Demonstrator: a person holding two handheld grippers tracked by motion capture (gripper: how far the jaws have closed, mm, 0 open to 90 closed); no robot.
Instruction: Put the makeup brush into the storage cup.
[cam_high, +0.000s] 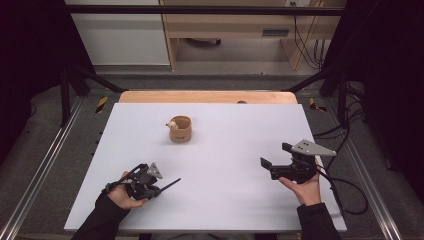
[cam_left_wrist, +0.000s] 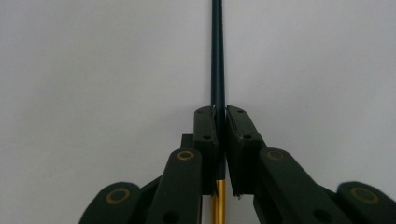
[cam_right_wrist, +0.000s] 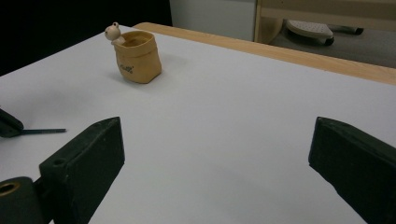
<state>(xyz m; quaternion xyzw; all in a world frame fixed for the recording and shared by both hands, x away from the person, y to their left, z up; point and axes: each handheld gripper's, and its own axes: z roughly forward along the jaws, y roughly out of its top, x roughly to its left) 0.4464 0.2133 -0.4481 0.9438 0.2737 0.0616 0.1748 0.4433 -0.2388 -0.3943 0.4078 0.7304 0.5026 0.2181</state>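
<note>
A thin dark stick (cam_high: 170, 184) with a gold rear section (cam_left_wrist: 217, 205) is pinched in my left gripper (cam_high: 156, 190), which rests at the near left of the white table (cam_high: 235, 200). In the left gripper view the jaws are shut on the stick (cam_left_wrist: 217, 56), which points straight ahead past my left gripper (cam_left_wrist: 220, 112). A tan sack-shaped pot (cam_high: 180, 129) with a small animal figure on its rim stands at the table's middle rear. My right gripper (cam_high: 276, 155) is held at the near right, open and with nothing in it. The right gripper view has my right gripper (cam_right_wrist: 217, 140), the pot (cam_right_wrist: 137, 58) and the stick's tip (cam_right_wrist: 44, 131).
The table's far wooden edge (cam_high: 207, 96) runs behind the white sheet. Metal rails (cam_high: 45, 160) flank both sides. Cables (cam_high: 350, 187) trail off the right edge. Wide bare surface lies between the pot and both grippers.
</note>
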